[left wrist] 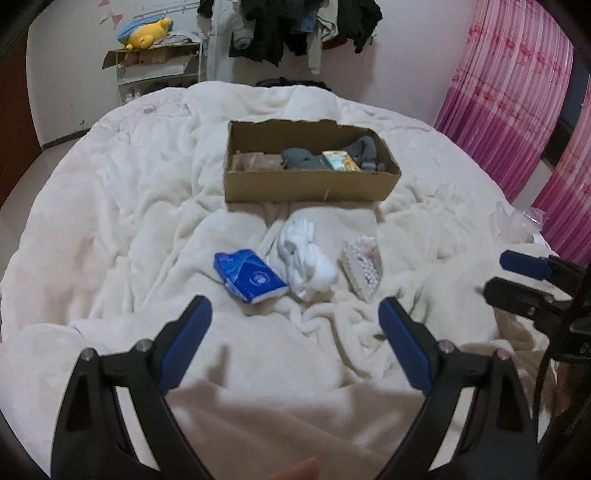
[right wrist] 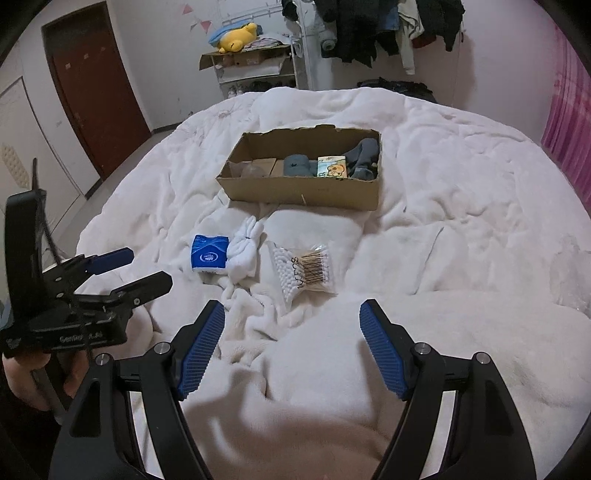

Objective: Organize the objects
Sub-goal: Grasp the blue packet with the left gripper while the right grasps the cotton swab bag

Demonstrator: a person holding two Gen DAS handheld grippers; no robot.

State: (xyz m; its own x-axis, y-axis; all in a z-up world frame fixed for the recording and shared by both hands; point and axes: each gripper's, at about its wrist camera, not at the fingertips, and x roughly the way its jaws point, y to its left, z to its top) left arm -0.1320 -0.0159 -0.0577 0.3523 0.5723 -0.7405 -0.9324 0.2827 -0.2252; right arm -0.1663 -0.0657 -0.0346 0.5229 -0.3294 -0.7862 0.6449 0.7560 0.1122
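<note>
An open cardboard box [left wrist: 310,184] [right wrist: 303,192] sits mid-bed, holding grey socks [left wrist: 354,153] [right wrist: 295,166] and a small printed pack [left wrist: 340,160] [right wrist: 332,167]. In front of it lie a blue tissue pack [left wrist: 249,276] [right wrist: 208,254], a white sock bundle [left wrist: 306,258] [right wrist: 243,251] and a bag of cotton swabs [left wrist: 362,264] [right wrist: 303,267]. My left gripper [left wrist: 295,310] [right wrist: 147,266] is open and empty, just short of them. My right gripper [right wrist: 291,310] [left wrist: 496,273] is open and empty, near the swabs.
A rumpled white blanket [left wrist: 110,221] [right wrist: 461,203] covers the bed. Clear plastic wrap [right wrist: 569,269] lies at the bed's right edge. Pink curtains [left wrist: 517,110] hang right, clothes [left wrist: 295,29] behind, a shelf with a yellow plush [right wrist: 236,37] and a brown door [right wrist: 96,85] left.
</note>
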